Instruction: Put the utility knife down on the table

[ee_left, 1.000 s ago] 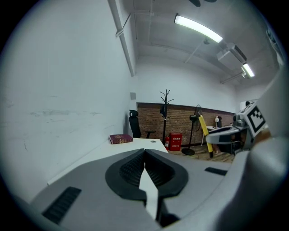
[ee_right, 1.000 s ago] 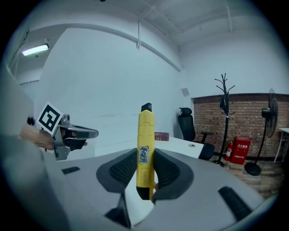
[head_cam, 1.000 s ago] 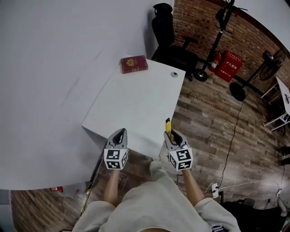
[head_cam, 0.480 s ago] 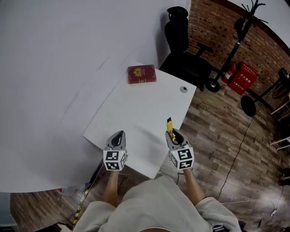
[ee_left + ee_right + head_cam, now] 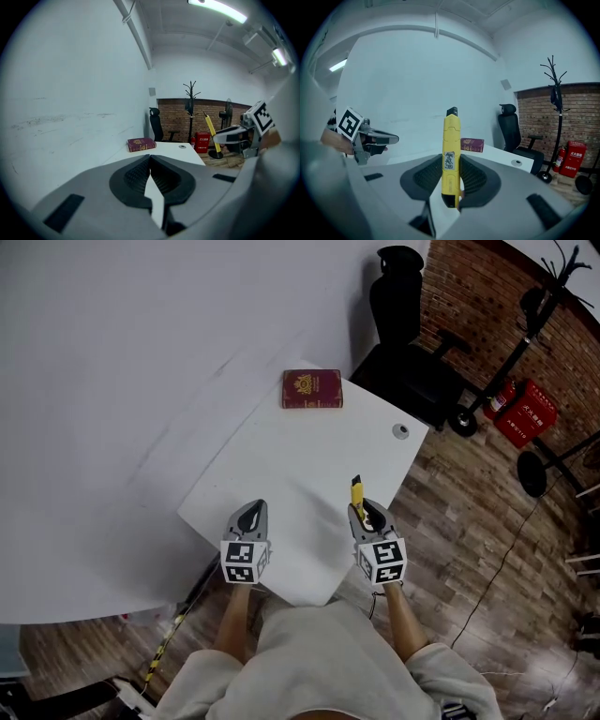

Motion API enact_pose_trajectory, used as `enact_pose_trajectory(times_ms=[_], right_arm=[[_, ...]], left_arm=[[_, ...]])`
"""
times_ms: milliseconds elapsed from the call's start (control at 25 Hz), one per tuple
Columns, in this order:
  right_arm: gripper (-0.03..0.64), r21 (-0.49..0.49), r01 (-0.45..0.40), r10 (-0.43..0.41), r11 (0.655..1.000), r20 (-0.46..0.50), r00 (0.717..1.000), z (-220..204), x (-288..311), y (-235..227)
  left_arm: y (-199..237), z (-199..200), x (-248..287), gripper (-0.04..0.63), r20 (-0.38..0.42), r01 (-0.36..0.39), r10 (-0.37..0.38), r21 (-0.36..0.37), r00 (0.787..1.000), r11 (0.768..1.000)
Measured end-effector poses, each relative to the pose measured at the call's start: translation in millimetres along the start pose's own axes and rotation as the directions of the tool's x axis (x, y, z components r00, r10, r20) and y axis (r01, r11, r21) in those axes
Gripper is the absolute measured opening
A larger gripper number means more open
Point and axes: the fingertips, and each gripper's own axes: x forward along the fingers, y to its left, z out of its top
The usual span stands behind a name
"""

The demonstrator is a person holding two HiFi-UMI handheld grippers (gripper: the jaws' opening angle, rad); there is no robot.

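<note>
The right gripper clamps the knife by its lower body, blade end forward, above the bench. The left gripper is closed and empty. The knife is judged light, rigid and smooth; hold it mid-body, clear of the blade.

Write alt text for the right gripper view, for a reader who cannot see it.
A yellow utility knife stands upright, clamped in the jaws of the right gripper, before a white table bearing a red book. The left gripper shows at left.
</note>
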Motion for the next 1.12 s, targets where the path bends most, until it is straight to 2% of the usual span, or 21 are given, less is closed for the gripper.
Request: enact_pose_trajectory(times_ms=[280,720,1120], right_arm=[[0.109,0.010,0.008,-0.008,1.000,-0.027,1.000,-7.4,19.8,-1.1],[0.109,0.039,0.079,-0.075,0.996,-0.097,0.993,-22.4,48.6,9.5],[0.109,0.038,0.076,-0.068,0.996,-0.161,0.985,-45.0,73.6,12.4]], left_arm=[[14.8,-6.7,13.2,0.006,-0.017,0.011,-0.011,-0.005,1.000,1.000],[38.8,-16.7,45.8,0.006,-0.045,0.109,-0.110,-0.028,0.993,0.994],[49.6,-40.3,66.2,0.006,-0.081,0.132,-0.137,-0.063,0.987,0.989]])
